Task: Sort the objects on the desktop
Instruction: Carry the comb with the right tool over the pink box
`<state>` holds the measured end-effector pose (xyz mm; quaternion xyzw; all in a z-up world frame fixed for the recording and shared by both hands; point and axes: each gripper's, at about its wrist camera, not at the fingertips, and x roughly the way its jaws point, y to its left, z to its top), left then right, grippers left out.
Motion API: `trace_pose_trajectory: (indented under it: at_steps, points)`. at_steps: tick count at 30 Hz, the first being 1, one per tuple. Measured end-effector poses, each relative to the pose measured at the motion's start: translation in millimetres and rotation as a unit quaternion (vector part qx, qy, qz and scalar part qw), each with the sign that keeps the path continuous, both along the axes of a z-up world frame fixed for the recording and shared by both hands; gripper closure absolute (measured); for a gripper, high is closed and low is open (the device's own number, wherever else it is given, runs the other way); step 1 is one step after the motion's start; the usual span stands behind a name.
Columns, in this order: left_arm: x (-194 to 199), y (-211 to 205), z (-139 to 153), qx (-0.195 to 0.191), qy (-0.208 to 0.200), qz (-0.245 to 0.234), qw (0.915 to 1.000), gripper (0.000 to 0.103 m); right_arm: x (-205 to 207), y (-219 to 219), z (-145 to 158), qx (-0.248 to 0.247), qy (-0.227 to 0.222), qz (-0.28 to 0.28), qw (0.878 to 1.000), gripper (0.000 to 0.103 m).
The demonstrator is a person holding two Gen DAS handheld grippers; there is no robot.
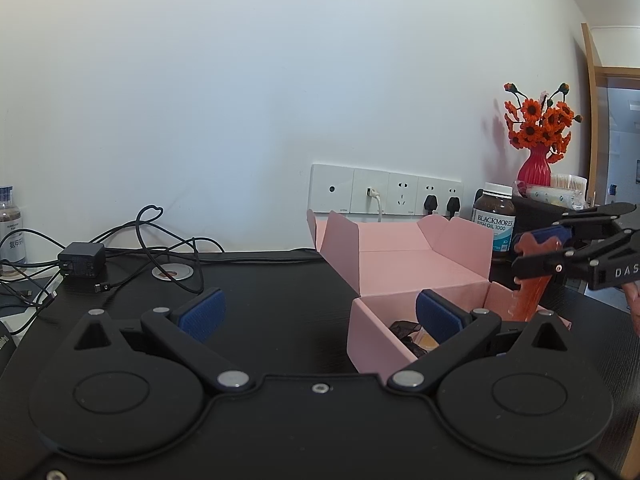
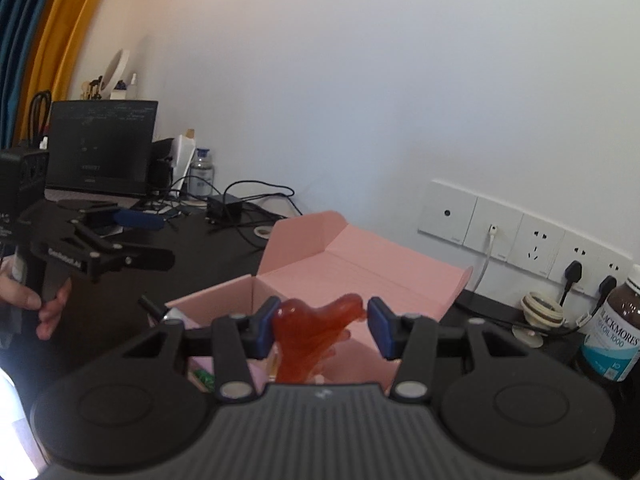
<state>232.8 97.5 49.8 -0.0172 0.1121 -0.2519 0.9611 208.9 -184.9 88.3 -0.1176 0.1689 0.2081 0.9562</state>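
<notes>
Black desk (image 1: 280, 292) under everything, running back to a white wall with a row of sockets (image 1: 386, 194). Open pink box (image 1: 404, 276) standing on it as the landmark, lid flaps raised toward the wall, dark and yellowish items lying in its near compartment. Behind the box and off to the far side in the right wrist view, a dark monitor (image 2: 100, 146). Left of the box in the left wrist view, a black charger (image 1: 82, 262) amid tangled cables. Right of the box, against the wall, a brown Blackmores fish oil bottle (image 1: 494, 220), with a red vase of orange flowers (image 1: 536, 140) beyond it.

Left gripper (image 1: 320, 312) hovering at the box's near left corner, blue pads spread wide, nothing between them, right pad over the box's near compartment.

Right gripper (image 2: 320, 320) poised at the box's near right edge, clamped on a translucent orange comb (image 2: 308, 336) by its lobed top, teeth hanging down just above the box's rim.
</notes>
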Motion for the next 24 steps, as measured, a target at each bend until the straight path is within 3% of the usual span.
trace_pose_trajectory:
  at_steps: [12, 18, 24]
  points:
    - [0, -1, 0, 0.001, -0.001, 0.0, 1.0, 0.0, 27, 23, -14, -0.045, 0.061, 0.034, 0.997, 0.057]
    - [-1, 0, 0, 0.001, -0.001, 0.0, 1.0, 0.0, 51, 39, -28, -0.063, 0.11, 0.048, 0.991, 0.062]
    - [0, 0, -1, -0.001, 0.002, -0.002, 1.0, 0.0, 70, 44, -39, -0.044, 0.163, 0.049, 0.984, 0.062]
